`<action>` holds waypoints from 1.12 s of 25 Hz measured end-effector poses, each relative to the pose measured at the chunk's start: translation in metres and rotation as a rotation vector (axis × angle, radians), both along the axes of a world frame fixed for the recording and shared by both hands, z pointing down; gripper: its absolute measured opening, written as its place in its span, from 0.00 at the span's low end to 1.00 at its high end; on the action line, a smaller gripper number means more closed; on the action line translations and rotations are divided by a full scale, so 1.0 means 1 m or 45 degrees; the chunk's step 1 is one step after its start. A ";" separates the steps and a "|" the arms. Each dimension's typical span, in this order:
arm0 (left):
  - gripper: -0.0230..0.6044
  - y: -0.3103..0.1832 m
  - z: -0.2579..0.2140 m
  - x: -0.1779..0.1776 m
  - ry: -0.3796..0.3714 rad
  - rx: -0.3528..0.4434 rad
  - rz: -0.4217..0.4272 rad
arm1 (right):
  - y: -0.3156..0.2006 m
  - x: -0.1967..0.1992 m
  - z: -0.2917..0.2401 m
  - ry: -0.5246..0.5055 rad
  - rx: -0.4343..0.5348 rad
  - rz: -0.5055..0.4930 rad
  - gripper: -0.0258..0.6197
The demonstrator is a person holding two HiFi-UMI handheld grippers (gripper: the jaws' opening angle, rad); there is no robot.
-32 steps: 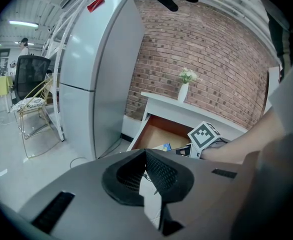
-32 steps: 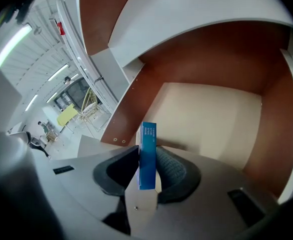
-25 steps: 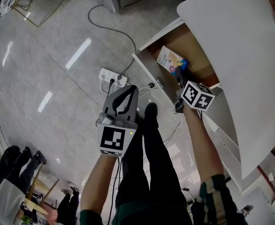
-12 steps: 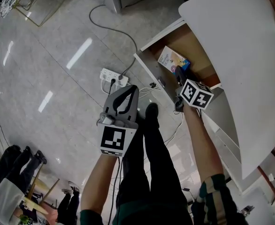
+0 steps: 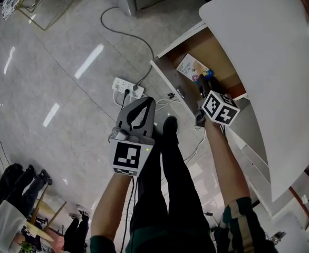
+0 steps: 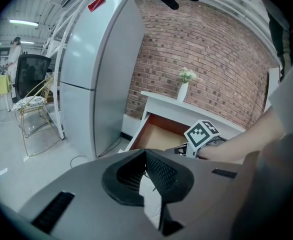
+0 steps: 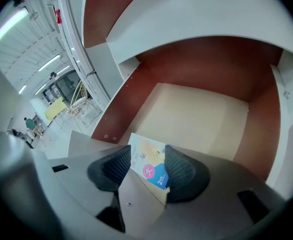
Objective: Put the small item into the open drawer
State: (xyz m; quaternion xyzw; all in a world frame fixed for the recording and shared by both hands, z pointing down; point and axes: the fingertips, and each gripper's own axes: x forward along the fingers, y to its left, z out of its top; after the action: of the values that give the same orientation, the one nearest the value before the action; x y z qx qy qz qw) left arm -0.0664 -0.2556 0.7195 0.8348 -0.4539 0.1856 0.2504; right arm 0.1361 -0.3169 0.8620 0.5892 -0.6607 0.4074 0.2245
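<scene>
The small flat packet, white with colourful print [image 5: 192, 67], lies inside the open wooden drawer [image 5: 216, 48] of the white desk [image 5: 273, 46], near the drawer's front rim. The right tool [image 5: 203, 86] hangs over that near rim, tips pointing into the drawer. In the right gripper view its jaws are opening: the dark ribbed pads [image 7: 180, 170] stand spread, and the packet [image 7: 148, 162] shows between them, lying on the pale drawer bottom [image 7: 199, 116] (whether a pad touches its edge I cannot tell).

The left tool [image 5: 146, 102] is held well left of the drawer, over the glossy grey tiled floor [image 5: 49, 62]. Its jaws are pressed together at the tips with nothing between them, as the left gripper view shows [image 6: 146, 155].

A white power strip [image 5: 127, 87] lies on the floor just beyond the left tool, and a grey cable [image 5: 124, 33] runs from it to the far side.
</scene>
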 end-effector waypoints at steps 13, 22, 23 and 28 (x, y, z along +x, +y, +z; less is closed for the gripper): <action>0.06 0.003 -0.011 0.006 -0.017 0.020 0.026 | 0.012 0.004 -0.023 0.036 0.043 -0.019 0.14; 0.06 0.006 -0.034 0.007 -0.031 0.059 0.027 | 0.027 -0.011 -0.057 0.033 0.095 -0.115 0.09; 0.06 0.006 -0.037 0.006 -0.035 0.062 0.026 | 0.029 -0.014 -0.062 0.036 0.105 -0.133 0.09; 0.06 0.009 -0.052 0.005 -0.049 0.076 0.022 | 0.043 -0.030 -0.092 0.089 0.192 -0.270 0.08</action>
State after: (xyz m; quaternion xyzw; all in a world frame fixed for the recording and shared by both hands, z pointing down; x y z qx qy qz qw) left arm -0.0614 -0.2470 0.6672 0.8422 -0.4566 0.1900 0.2149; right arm 0.1062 -0.2740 0.7700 0.5451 -0.7398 0.3098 0.2442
